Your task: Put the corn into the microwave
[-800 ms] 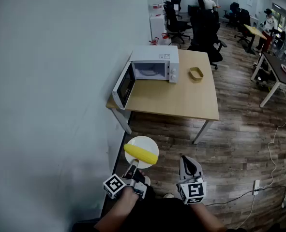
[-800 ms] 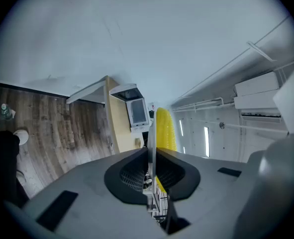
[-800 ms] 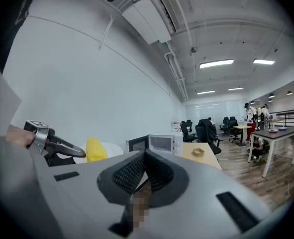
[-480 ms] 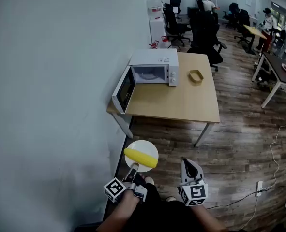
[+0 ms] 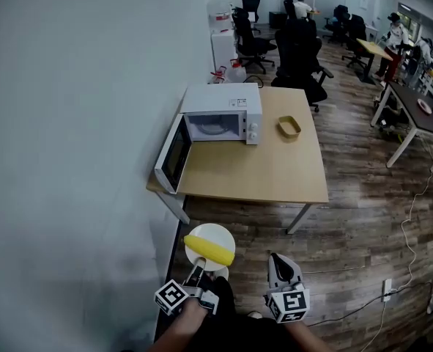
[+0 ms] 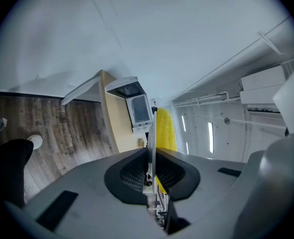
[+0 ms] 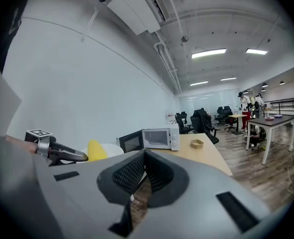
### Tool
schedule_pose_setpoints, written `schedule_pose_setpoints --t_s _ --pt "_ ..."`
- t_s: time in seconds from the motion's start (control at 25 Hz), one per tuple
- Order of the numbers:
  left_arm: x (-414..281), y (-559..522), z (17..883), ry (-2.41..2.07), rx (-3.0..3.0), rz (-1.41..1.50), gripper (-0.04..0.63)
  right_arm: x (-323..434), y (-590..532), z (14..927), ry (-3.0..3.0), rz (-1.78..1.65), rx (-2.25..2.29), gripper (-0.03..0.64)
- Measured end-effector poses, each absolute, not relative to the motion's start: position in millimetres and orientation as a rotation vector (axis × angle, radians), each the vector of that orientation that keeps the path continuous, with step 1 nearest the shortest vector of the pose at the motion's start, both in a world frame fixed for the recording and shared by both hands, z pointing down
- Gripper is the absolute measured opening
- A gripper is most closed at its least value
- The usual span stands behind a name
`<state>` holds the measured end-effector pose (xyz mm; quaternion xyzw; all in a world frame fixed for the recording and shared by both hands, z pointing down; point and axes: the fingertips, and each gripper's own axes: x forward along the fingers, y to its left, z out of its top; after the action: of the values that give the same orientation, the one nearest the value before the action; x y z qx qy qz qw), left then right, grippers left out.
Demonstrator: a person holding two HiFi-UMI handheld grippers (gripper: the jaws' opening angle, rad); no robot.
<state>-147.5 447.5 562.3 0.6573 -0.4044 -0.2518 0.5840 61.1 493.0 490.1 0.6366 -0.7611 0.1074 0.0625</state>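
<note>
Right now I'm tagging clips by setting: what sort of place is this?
Probably an open-plan office: black swivel chairs and desks at the back, plus a microwave on a wooden table.

Corn [image 6: 166, 128] near end hidden behind left claw [image 6: 151, 156].

Plain white wall [image 5: 69, 123] down the left, wood-plank floor [image 5: 363, 218] underfoot, a light wooden table [image 5: 275, 174] beside that wall, black office chairs [image 5: 300, 57] beyond, strip lights [image 7: 209, 53] glowing overhead.
</note>
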Motion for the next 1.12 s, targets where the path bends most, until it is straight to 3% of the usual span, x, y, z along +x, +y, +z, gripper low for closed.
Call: schedule_pose_setpoints --t_s 0.52,1.12 --pt "-141.3 288.9 556.3 -0.834 1.596 -0.477 0.029 40.3 321.2 471.8 -2.259 0.286 2.012 0.058" --pt "-134.7 183.5 563.8 -0.758 1.594 -0.427 0.029 29.6 217.2 479.6 -2.172 0.293 2.094 0.058"
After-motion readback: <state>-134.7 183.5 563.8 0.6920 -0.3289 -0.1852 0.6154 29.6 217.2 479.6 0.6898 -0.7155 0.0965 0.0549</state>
